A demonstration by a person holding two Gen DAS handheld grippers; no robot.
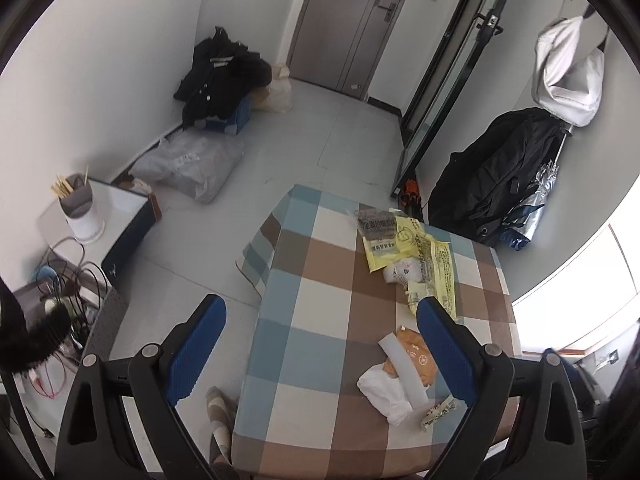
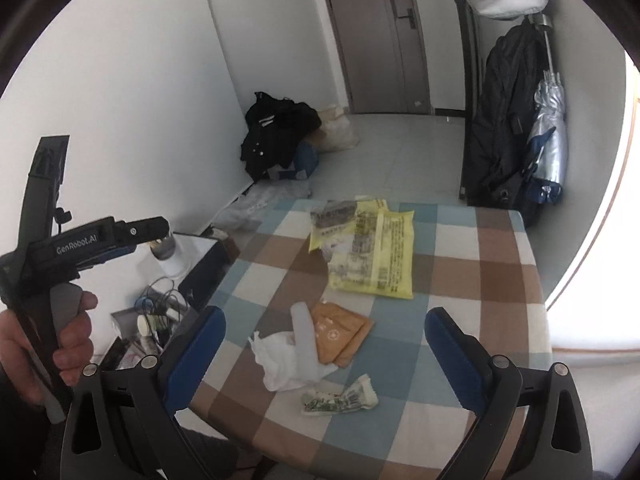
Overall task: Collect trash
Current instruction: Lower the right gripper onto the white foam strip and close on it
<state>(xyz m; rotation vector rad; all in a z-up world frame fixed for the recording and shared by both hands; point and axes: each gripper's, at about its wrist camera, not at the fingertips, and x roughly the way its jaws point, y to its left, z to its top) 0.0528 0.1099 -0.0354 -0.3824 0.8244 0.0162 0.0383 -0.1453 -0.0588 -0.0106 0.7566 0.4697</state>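
Lying near the table's (image 2: 500, 280) front edge: crumpled wrapper (image 2: 340, 398), long axis crosswise, just ahead between right gripper's (image 2: 324, 344) parted, empty jaws; left gripper (image 1: 320, 340) likewise agape, farther off.

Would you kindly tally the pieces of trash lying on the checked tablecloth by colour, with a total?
Yellow: 1, the yellow plastic bag
Orange: 1, the orange paper packet
White: 2, the crumpled white tissue and the white plastic strip
Grey: 1, the grey printed wrapper
Green-and-white: 1, the crumpled printed wrapper
Total: 6
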